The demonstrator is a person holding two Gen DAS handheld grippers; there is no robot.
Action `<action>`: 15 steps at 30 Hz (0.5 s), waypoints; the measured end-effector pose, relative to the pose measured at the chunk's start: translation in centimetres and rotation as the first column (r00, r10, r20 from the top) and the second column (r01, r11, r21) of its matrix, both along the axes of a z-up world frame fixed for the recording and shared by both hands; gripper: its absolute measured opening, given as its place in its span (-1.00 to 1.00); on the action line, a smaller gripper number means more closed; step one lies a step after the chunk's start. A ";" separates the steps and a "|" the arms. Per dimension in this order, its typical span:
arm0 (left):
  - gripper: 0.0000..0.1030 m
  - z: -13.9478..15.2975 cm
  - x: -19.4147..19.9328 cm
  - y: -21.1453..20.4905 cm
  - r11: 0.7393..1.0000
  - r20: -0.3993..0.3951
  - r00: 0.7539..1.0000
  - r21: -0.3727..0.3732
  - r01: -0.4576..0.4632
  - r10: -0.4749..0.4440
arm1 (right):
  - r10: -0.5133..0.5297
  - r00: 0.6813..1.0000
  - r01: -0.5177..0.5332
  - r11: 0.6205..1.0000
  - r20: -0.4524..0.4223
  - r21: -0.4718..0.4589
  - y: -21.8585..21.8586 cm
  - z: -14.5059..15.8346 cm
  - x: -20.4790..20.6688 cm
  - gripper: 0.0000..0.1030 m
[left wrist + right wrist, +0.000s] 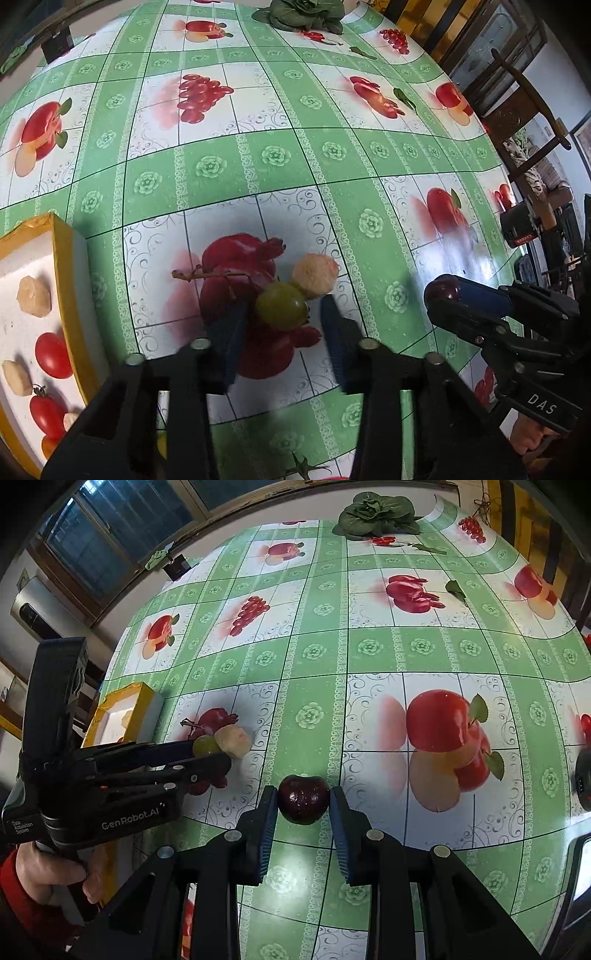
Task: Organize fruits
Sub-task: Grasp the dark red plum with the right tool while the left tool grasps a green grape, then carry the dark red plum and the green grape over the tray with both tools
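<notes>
Gripping a dark cherry (303, 799) above the worktop (369, 646), right gripper (303, 805) clenched; left gripper (282, 317) closing around a green grape (282, 305), contact unclear. Tray (64, 258) already holds tomatoes (53, 354); these two, plus a pale fruit (316, 275), remain.

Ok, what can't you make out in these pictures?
- Tray contents: left wrist view, cut off by the frame edge and the left gripper.
- Stemmed tomato: left wrist view, cut off at the bottom edge.
- Black object: right wrist view, cut off by the right edge.
</notes>
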State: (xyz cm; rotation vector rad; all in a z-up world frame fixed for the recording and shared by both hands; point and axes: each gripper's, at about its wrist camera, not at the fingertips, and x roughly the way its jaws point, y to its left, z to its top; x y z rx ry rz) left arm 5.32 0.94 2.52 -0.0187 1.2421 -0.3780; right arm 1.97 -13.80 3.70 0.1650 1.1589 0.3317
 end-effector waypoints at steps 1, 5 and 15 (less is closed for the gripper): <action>-0.51 0.0 0.0 0.1 1.000 -0.004 1.000 -0.001 -0.005 0.005 | 0.001 1.000 -0.001 1.000 -0.001 0.000 0.0 0.0 0.1 -0.44; -0.51 0.3 -0.3 0.4 1.000 0.001 1.000 -0.015 -0.012 0.012 | 0.004 1.000 -0.004 1.000 -0.002 0.007 0.2 0.1 0.3 -0.44; -0.51 1.6 -2.5 2.3 0.998 -0.003 0.999 -0.051 -0.047 0.047 | 0.032 0.999 -0.032 0.999 0.001 0.008 1.7 0.2 0.6 -0.44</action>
